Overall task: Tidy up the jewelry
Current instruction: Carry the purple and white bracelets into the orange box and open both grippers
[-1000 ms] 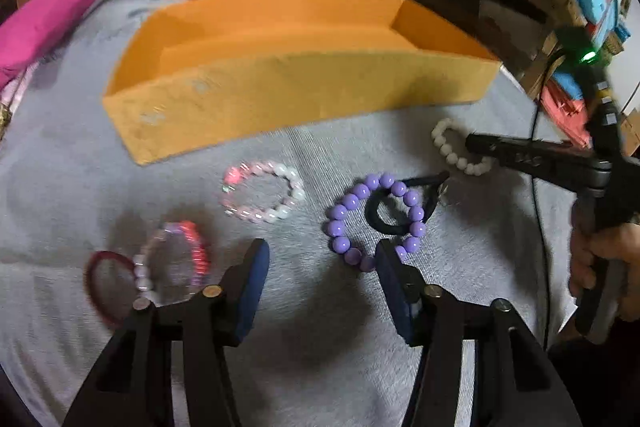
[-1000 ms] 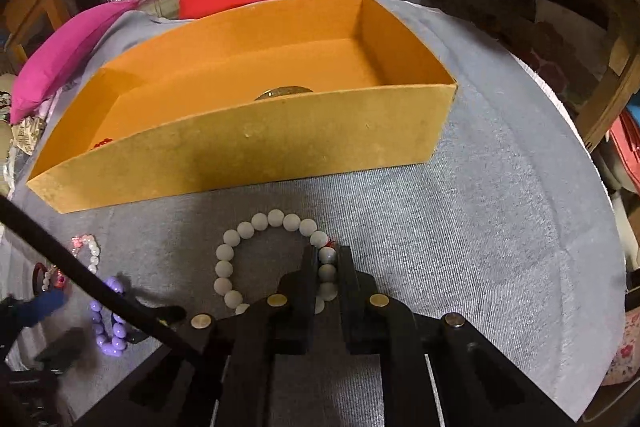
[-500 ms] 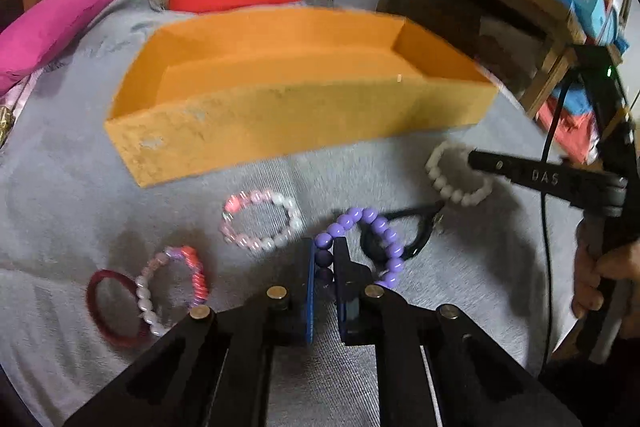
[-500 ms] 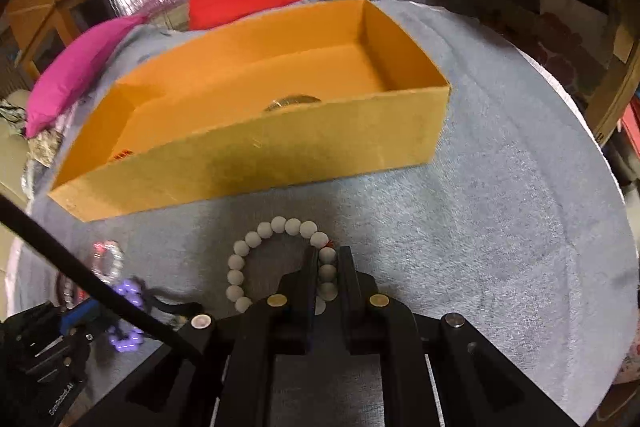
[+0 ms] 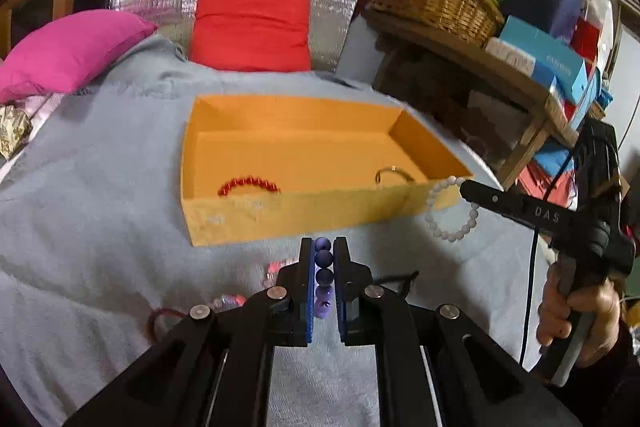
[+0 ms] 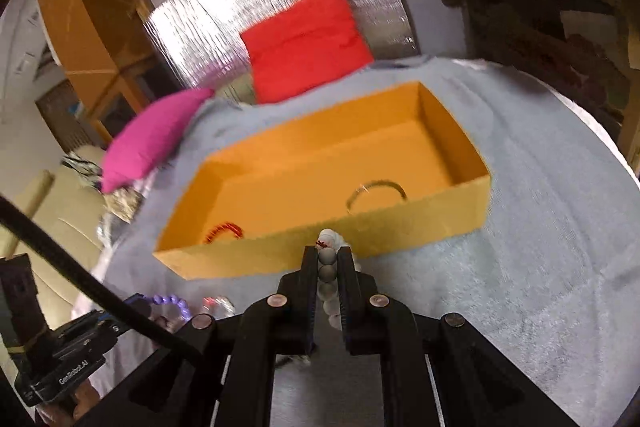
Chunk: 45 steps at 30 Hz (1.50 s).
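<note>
I have both grippers angled downward toward the orange box (image 5: 320, 211), which sits open on the grey cloth (image 5: 100, 227) ahead of them. My left gripper (image 5: 324, 247) has its 2 fingers pinched nearly together on the purple bead bracelet (image 5: 324, 267); a short column of beads shows between the blue pads, and in the right wrist view the rest of the loop (image 6: 172, 303) curves out beside that gripper at lower left. My right gripper (image 6: 328, 251) is likewise clamped tight, with the white bead bracelet (image 6: 330, 259) caught between its fingers. From the left wrist view I see that gripper (image 5: 464, 187) reaching in from the right, its long black fingers level and pointing left, with the white bead bracelet (image 5: 448, 211) hanging as a loop from the tips, in front of the box's near right corner. The hand (image 5: 576, 311) grips the handle upright below the gripper body, fingers wrapped round it. Inside the box lie 2 pieces: a red bead bracelet (image 5: 248, 185) toward the near left and a thin metal bangle (image 5: 394, 175) toward the near right, both close to the front wall. On the cloth behind my left gripper's fingers I can make out a dark red ring (image 5: 160, 319) and pinkish beads (image 5: 276, 269), partly hidden and blurred. A red cushion (image 5: 252, 27) and a pink cushion (image 5: 68, 51) sit beyond the box.
</note>
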Each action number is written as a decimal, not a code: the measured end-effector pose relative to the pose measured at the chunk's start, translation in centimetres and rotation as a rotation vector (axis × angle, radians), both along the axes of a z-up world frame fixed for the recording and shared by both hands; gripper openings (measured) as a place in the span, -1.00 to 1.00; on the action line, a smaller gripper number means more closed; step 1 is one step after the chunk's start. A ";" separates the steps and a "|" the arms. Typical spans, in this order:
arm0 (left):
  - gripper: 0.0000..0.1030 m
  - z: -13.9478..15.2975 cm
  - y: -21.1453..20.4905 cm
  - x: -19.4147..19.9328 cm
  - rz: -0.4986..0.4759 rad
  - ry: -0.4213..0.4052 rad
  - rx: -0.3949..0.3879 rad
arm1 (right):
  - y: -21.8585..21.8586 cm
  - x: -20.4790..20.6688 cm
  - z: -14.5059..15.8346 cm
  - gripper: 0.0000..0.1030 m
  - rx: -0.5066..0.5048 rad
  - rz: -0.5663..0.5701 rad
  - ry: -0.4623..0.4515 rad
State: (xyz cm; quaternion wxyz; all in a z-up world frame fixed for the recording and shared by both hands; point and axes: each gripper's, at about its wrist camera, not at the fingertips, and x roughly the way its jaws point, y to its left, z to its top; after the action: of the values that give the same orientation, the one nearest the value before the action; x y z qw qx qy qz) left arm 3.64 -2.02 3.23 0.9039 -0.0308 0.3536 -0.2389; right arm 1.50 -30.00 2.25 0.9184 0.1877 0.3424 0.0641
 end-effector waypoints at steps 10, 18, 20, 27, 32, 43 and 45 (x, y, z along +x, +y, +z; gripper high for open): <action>-0.82 5.9 0.0 4.8 0.039 -0.104 -0.051 | 1.7 1.6 3.5 -0.79 0.084 0.034 -0.130; -0.82 4.3 -2.4 10.2 0.042 -0.083 -0.059 | 2.7 7.6 4.1 -0.79 0.110 0.023 -0.130; -0.82 3.1 -3.0 11.4 0.042 -0.052 -0.056 | 3.1 9.2 3.1 -0.79 0.108 0.013 -0.101; -0.82 -0.7 -4.5 14.1 0.042 0.048 -0.025 | 2.9 12.7 -1.1 -0.79 0.106 -0.016 0.024; -0.82 -2.3 -5.1 14.8 0.038 0.088 -0.026 | 3.1 13.8 -2.6 -0.79 0.137 -0.022 0.056; -0.18 1.0 -2.0 13.4 0.170 -0.018 -0.050 | 0.6 12.0 -0.9 0.06 0.186 -0.142 -0.075; 0.04 2.4 -0.8 12.1 0.206 -0.049 -0.073 | 0.4 11.2 -0.2 0.06 0.172 -0.134 -0.089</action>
State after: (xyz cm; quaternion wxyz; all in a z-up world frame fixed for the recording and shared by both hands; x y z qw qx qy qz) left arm 15.75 -2.86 5.67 0.9303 -0.0941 0.3173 -0.1583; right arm 12.69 -29.55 2.04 0.9154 0.2851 0.2812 0.0400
